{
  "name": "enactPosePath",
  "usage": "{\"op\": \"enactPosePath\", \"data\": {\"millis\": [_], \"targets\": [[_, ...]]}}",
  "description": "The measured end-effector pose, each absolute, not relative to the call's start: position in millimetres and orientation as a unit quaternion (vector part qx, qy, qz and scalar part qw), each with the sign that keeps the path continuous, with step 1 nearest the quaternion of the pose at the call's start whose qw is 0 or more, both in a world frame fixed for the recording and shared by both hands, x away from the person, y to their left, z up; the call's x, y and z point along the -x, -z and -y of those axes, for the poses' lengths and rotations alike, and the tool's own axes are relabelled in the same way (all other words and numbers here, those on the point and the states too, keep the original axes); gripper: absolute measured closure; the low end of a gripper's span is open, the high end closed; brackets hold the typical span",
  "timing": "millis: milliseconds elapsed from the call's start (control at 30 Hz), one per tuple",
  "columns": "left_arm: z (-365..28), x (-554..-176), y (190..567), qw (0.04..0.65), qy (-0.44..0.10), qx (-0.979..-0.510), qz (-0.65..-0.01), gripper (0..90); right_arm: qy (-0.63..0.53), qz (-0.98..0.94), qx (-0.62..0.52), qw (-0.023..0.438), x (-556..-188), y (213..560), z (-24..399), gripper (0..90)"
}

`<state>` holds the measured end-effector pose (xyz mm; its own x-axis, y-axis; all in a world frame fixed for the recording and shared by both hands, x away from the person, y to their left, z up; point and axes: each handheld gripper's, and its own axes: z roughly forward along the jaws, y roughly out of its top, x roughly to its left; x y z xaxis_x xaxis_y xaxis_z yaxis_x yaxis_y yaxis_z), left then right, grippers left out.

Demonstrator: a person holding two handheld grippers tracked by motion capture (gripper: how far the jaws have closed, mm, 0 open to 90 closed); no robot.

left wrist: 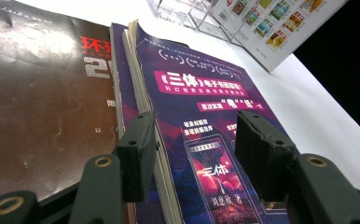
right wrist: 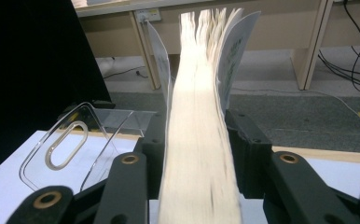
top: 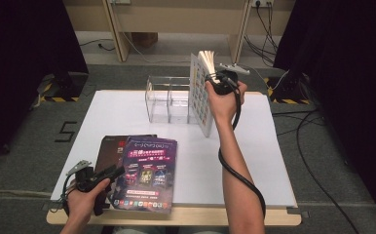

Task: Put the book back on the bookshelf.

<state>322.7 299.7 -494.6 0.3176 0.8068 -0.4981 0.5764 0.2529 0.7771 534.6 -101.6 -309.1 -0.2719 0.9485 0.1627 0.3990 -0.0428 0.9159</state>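
Note:
A thick magazine [top: 200, 97] with a tiled white cover stands on edge against the right side of a clear acrylic rack [top: 169, 100]. My right gripper [top: 215, 80] holds its upper right edge. In the right gripper view the pads lie against both covers of the magazine [right wrist: 197, 93], with the right gripper [right wrist: 194, 140] straddling its loosely fanned page edge. A purple magazine [top: 149, 175] lies flat at the front left. My left gripper [top: 114, 172] is open at its left edge. In the left gripper view the purple magazine [left wrist: 201, 93] has its page edge between the spread jaws of the left gripper [left wrist: 194, 144].
A dark brown magazine [top: 109, 148] lies under and to the left of the purple one, and the dark brown magazine [left wrist: 38, 93] fills the left of the left gripper view. A white sheet [top: 254, 161] covers the tabletop. Cables trail on the floor at the right.

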Motion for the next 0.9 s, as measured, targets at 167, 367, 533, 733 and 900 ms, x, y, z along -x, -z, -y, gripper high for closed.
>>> {"op": "enactPosePath", "data": {"millis": [167, 367, 533, 733, 900], "targets": [[-299.9, -322.5, 494.2, 0.545, -0.106, -0.601, -0.574, 47.9, -0.471, -0.641, -0.534, 0.288, -540.0, 304.1, 96.7, 60.5], [-300.1, -322.7, 494.6, 0.544, -0.105, -0.603, -0.574, 47.9, -0.449, -0.652, -0.545, 0.277, -548.3, 302.1, 93.9, 65.2], [-300.1, -322.9, 494.8, 0.543, -0.106, -0.605, -0.573, 47.9, -0.417, -0.66, -0.555, 0.288, -551.1, 298.4, 92.7, 73.9], [-299.3, -323.0, 495.1, 0.542, -0.104, -0.605, -0.574, 47.9, -0.426, -0.657, -0.552, 0.285, -550.8, 299.5, 93.5, 74.5], [-299.9, -323.7, 495.4, 0.542, -0.105, -0.605, -0.574, 48.0, -0.439, -0.651, -0.549, 0.287, -547.9, 301.4, 95.7, 74.6]]}}
